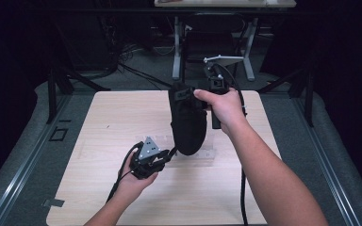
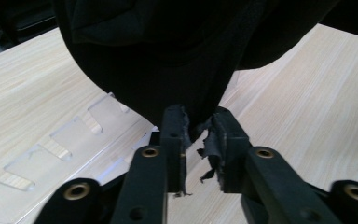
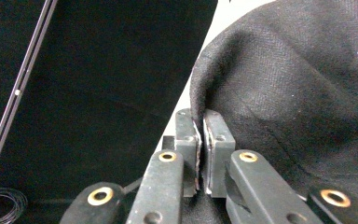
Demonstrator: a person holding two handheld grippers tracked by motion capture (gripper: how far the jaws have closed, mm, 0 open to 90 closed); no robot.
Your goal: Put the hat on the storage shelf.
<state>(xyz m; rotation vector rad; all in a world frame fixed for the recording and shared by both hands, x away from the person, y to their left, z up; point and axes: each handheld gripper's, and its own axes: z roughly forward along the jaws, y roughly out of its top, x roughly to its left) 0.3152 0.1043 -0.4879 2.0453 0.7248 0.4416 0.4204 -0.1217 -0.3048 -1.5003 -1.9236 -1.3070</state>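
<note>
High view: black cloth (image 1: 187, 123) hangs clamped by the right hand-held gripper (image 1: 206, 101) above, left hand-held gripper (image 1: 170, 153) pinching its bottom.

Gripper (image 3: 200, 122): two black jaws rise from the bottom edge, brass-coloured rivets along their arms.
Jaws: pressed nearly together, a thin edge of black cloth (image 3: 289, 93) pinched between the pads.
Cloth: dark woven fabric, a fine weave and soft folds visible, bulging up and to the right of the jaws across the right half of the frame.
Table (image 3: 242, 11): a narrow pale strip shows between the cloth and the dark area on the left, widening toward the top.
Left side: dark, crossed by a thin pale rail (image 3: 16, 91) running diagonally.
Bottom left corner: a coil of thin cable (image 3: 2, 201).
</note>
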